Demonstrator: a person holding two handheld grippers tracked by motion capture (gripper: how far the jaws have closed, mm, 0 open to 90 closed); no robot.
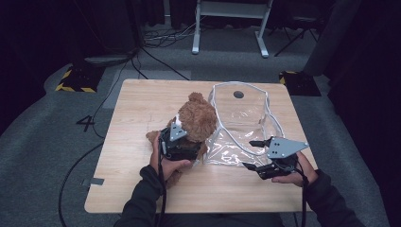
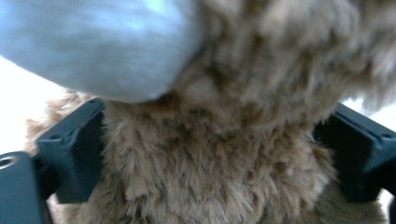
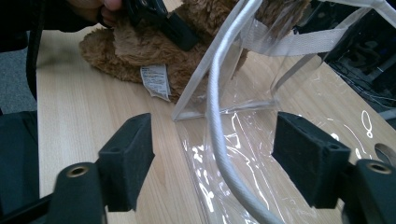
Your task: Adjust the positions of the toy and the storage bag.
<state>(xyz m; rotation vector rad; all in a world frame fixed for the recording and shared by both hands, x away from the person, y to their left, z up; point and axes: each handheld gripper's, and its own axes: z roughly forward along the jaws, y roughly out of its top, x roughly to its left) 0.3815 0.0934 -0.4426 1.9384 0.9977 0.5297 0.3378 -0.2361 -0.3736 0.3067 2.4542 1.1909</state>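
Observation:
A brown plush bear (image 1: 198, 118) lies on the wooden table (image 1: 132, 104), its head against the mouth of a clear plastic bag (image 1: 241, 118) with a white rim. My left gripper (image 1: 182, 142) reaches around the bear's body from the near side. In the left gripper view its jaws stand wide on either side of the fur (image 2: 224, 163), which brushes both pads. My right gripper (image 1: 253, 153) sits at the bag's near right corner and is open. The bag's white rim cord (image 3: 219, 140) runs between its jaws (image 3: 215, 158) and touches neither.
A white label (image 3: 155, 80) hangs from the bear beside the bag's corner. A pale blurred shape (image 2: 93, 46) lies over the fur close to the left camera. Cables and a white desk frame (image 1: 229, 23) are on the floor beyond the table.

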